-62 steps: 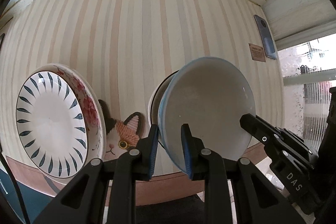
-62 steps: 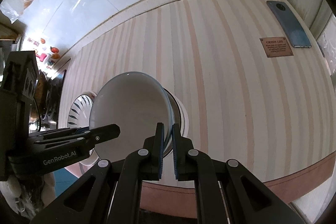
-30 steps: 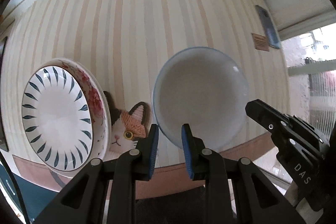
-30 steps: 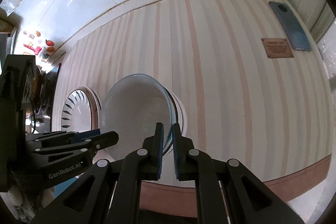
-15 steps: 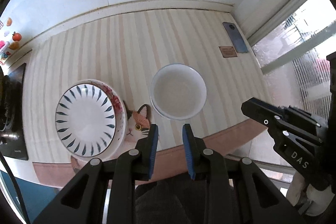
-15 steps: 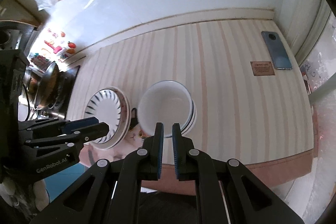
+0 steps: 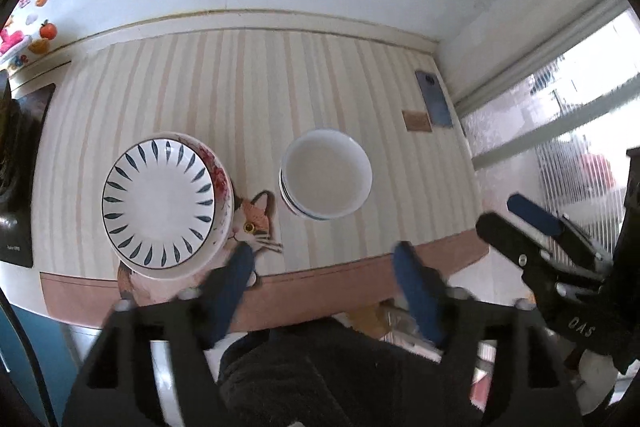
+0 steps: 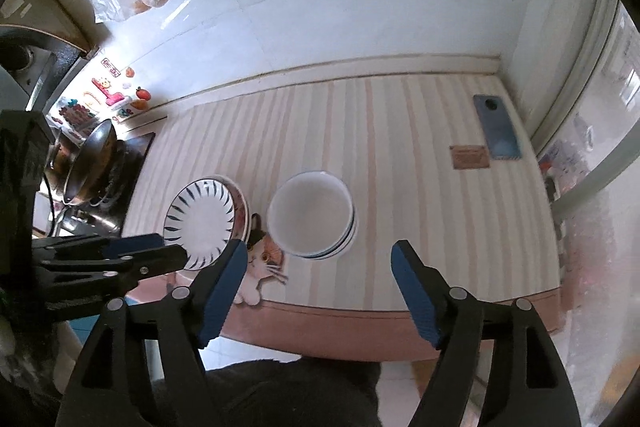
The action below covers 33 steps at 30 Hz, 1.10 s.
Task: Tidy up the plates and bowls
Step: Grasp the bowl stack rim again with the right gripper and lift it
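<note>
A stack of white bowls (image 7: 326, 174) stands on the striped counter mat (image 7: 248, 99); it also shows in the right wrist view (image 8: 310, 213). Left of it sits a stack of plates, a white plate with dark blue leaf marks (image 7: 158, 197) on a floral plate (image 7: 220, 173); the same stack shows in the right wrist view (image 8: 200, 213). My left gripper (image 7: 324, 261) is open and empty, held high above the counter's front edge. My right gripper (image 8: 318, 261) is open and empty, also raised well back from the bowls.
A phone (image 8: 496, 131) and a small brown card (image 8: 469, 157) lie at the mat's far right. A stove with a pan (image 8: 86, 163) is at the left. A cat picture (image 7: 254, 221) is printed on the mat between the stacks. A window is at the right.
Both grippers have let go of the bowl, opened wide and pulled up and back from the counter. The bowl now rests on the bowl stack.
</note>
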Motion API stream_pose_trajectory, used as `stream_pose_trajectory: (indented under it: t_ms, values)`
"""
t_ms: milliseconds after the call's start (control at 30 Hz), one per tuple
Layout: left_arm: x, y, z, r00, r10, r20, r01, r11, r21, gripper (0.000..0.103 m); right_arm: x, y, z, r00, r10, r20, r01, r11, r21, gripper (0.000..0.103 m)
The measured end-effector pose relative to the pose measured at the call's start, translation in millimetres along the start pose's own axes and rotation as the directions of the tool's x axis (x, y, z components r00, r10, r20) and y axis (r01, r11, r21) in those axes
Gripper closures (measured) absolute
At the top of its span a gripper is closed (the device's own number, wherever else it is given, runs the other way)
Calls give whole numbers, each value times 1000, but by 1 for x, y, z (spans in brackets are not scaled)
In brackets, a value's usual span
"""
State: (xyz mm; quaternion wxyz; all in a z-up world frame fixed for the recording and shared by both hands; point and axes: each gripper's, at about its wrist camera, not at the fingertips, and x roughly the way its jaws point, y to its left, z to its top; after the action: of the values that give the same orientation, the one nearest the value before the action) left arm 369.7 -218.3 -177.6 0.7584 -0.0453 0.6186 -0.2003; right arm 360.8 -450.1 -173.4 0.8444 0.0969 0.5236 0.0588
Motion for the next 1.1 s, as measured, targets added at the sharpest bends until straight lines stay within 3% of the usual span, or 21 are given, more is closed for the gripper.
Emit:
stream_pose_trajectory:
  t_ms: [367, 533, 700, 867, 1033, 1100]
  values:
    - [43, 16, 21, 999, 27, -45, -30, 997, -68, 30, 28, -14, 3, 999, 10, -41, -9, 1000, 25, 18]
    - [96, 33, 37, 989, -19, -144, 1, 993, -122, 31, 68, -30, 7, 996, 15, -83, -11, 998, 55, 17]
    - [155, 54, 55, 968, -87, -236, 38, 978, -204, 31, 126, -57, 9, 983, 115, -142, -94, 985, 145, 17]
    - [198, 64, 67, 947, -146, -287, 74, 966, -246, 32, 205, -85, 3, 931, 268, -247, -193, 938, 289, 17]
    - [227, 66, 72, 917, -230, -325, 140, 951, -276, 32, 265, -100, -7, 847, 443, -293, -306, 857, 415, 17]
    - [238, 65, 73, 909, -248, -335, 158, 948, -276, 32, 279, -103, -10, 827, 479, -294, -326, 835, 443, 17]
